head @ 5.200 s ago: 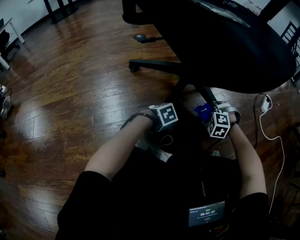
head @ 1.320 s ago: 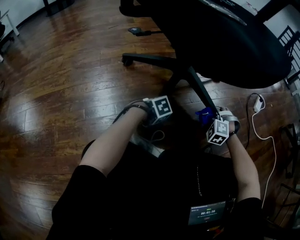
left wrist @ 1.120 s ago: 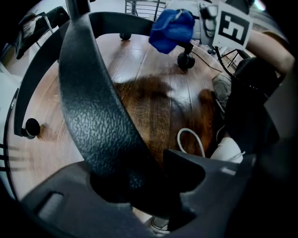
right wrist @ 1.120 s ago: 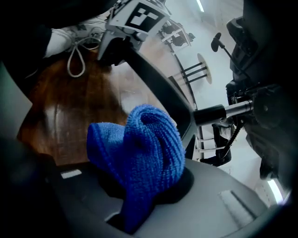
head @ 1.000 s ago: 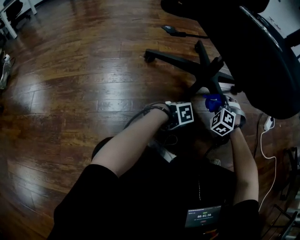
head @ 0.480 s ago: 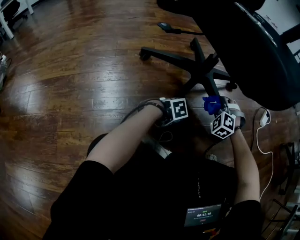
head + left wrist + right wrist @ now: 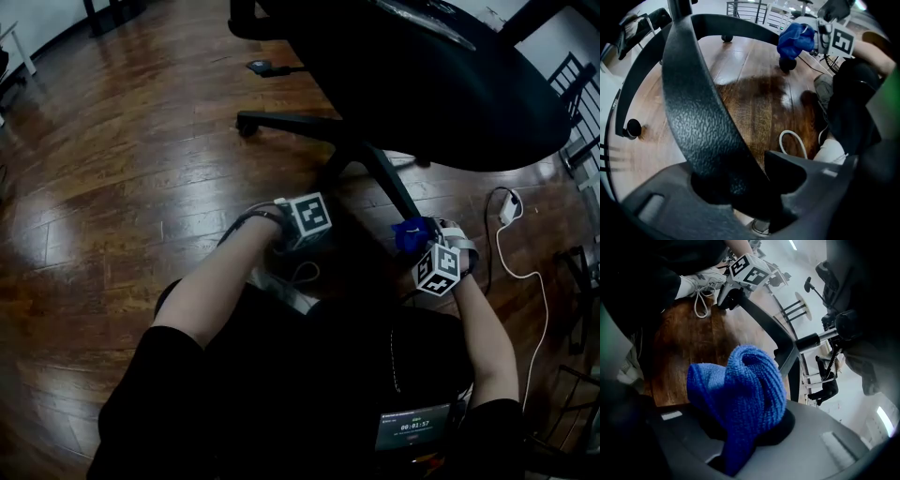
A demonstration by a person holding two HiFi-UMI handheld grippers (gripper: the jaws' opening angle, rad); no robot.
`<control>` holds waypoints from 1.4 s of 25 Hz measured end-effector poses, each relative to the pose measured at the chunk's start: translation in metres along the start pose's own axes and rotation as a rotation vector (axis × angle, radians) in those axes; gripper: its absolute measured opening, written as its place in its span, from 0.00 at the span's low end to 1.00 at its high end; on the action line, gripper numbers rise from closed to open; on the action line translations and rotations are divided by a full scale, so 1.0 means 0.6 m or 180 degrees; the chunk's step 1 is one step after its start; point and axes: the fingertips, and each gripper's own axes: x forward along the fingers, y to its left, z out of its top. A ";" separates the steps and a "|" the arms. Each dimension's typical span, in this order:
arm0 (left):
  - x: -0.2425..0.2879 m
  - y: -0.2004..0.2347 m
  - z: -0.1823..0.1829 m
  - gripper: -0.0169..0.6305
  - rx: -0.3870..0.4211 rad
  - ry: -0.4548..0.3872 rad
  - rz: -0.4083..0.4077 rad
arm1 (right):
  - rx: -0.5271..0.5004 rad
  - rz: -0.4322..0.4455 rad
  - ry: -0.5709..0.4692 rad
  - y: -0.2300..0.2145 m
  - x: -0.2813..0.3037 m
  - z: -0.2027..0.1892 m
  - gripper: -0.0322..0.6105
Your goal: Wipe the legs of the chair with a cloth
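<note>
The right gripper (image 7: 740, 441) is clamping one blue cloth (image 7: 740, 390) at the lower middle of its own view. Its jaws are closing narrowly on the cloth's tail while the rest is bulging up out of them in a soft, looped, knitted-looking fold. The left gripper (image 7: 754, 187) is pointing down and closing partway on one chair leg (image 7: 693, 103), which is filling the gap between its jaws and running up to the upper left of that view. The leg is black plastic with a pebbled grain, broad and gently arched. At the upper right of the same view the cloth is sitting against the far end of a second leg (image 7: 740, 26), just above a round black castor (image 7: 787, 64); three legs and three castors are showing there. In the head view the cloth is lying at the centre right, at the low end of a leg slanting down from under the seat (image 7: 450, 84). That smooth black seat is filling the upper right over a glossy plank floor (image 7: 112, 187), with one white cable (image 7: 547, 281) trailing at the right
</note>
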 end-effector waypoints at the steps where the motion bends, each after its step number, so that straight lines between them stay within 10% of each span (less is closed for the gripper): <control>1: 0.000 -0.001 0.000 0.35 0.0003 0.0005 -0.0010 | -0.0009 -0.0001 0.0005 0.000 0.001 0.001 0.16; 17: -0.004 -0.006 0.004 0.35 0.0068 0.0049 -0.0118 | 0.0025 0.0070 -0.0269 -0.050 0.026 0.045 0.16; 29: -0.004 -0.008 0.008 0.35 0.0077 0.0010 -0.0134 | 0.0173 -0.0535 -0.0320 -0.225 0.139 0.214 0.17; 35: -0.002 0.001 0.007 0.35 0.0092 -0.0020 -0.0082 | 0.0086 -0.0403 -0.0188 -0.170 0.099 0.163 0.17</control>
